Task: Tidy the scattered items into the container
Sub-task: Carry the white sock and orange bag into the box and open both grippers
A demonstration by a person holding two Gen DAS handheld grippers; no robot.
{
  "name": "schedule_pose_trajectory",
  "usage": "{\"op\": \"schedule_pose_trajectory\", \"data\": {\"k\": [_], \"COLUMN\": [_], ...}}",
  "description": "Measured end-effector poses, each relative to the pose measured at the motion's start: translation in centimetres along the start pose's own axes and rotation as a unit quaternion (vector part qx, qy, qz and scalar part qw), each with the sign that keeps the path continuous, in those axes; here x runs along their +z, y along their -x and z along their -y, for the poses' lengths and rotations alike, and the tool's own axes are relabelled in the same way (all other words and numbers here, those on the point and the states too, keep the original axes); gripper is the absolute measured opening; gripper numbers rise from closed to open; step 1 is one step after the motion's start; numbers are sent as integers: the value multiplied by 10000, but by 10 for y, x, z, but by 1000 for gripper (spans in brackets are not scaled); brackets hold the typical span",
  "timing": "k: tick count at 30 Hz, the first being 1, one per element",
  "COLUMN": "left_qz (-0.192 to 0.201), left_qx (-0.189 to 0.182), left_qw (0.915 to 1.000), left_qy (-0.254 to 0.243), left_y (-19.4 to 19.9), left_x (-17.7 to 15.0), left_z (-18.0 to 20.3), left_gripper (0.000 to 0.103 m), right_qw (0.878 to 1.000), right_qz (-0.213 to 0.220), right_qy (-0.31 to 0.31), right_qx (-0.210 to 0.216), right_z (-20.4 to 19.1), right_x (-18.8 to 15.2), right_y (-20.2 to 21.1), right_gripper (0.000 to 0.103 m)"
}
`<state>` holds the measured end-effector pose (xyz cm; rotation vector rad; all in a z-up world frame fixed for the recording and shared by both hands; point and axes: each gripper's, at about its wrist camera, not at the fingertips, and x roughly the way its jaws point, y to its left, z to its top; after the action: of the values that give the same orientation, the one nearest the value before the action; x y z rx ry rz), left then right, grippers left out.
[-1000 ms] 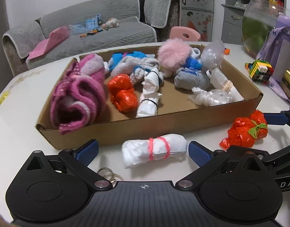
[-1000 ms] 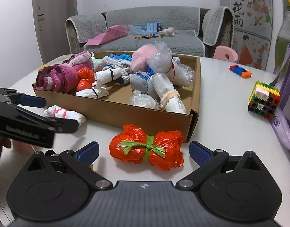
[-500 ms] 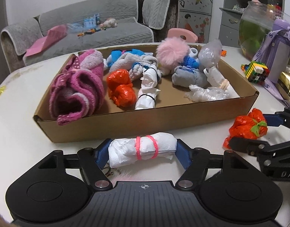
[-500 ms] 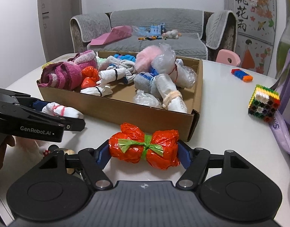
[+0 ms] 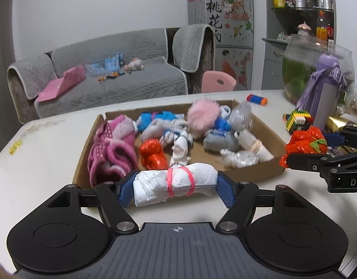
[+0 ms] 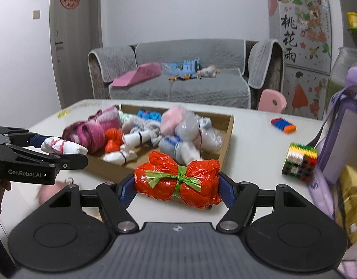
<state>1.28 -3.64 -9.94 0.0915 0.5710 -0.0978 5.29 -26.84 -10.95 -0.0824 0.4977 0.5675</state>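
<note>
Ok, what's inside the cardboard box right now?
The cardboard box holds a pink knit bundle, an orange plastic bundle, white rolls, blue-and-grey socks, a pink pompom and clear plastic bags. Anything beneath the pile is covered.

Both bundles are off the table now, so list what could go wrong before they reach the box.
1. The left tool pinches the white paper roll only at its soft ends; it could sag or slip out.
2. The right tool squeezes the crinkly orange bundle, which may slide.
3. The cardboard box is crowded, and both tools approach side by side, so they might collide.
</note>
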Motion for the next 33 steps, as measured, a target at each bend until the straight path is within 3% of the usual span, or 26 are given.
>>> {"op": "schedule_pose_trajectory", "data": {"k": [13, 21, 27, 33], "left_qz": [158, 388, 496, 266], "left_qx": [117, 249, 301, 416], "left_qw": [9998, 9989, 9981, 9980], "left_qy": [6, 85, 193, 390], "left_y": [1, -5, -30, -81], "left_x": [30, 70, 103, 127], "left_z": [-7, -19, -32, -59], "left_gripper": [75, 75, 75, 75], "right_qw": [9987, 9957, 9949, 9970], "right_qz": [489, 903, 997, 751], "right_qy": [-101, -28, 91, 161], "right_qx": [-61, -209, -150, 41], "right_z": [17, 39, 46, 50], "right_x": [30, 69, 93, 110], "right_y": [7, 5, -24, -72], "right_gripper": [67, 67, 67, 67]}}
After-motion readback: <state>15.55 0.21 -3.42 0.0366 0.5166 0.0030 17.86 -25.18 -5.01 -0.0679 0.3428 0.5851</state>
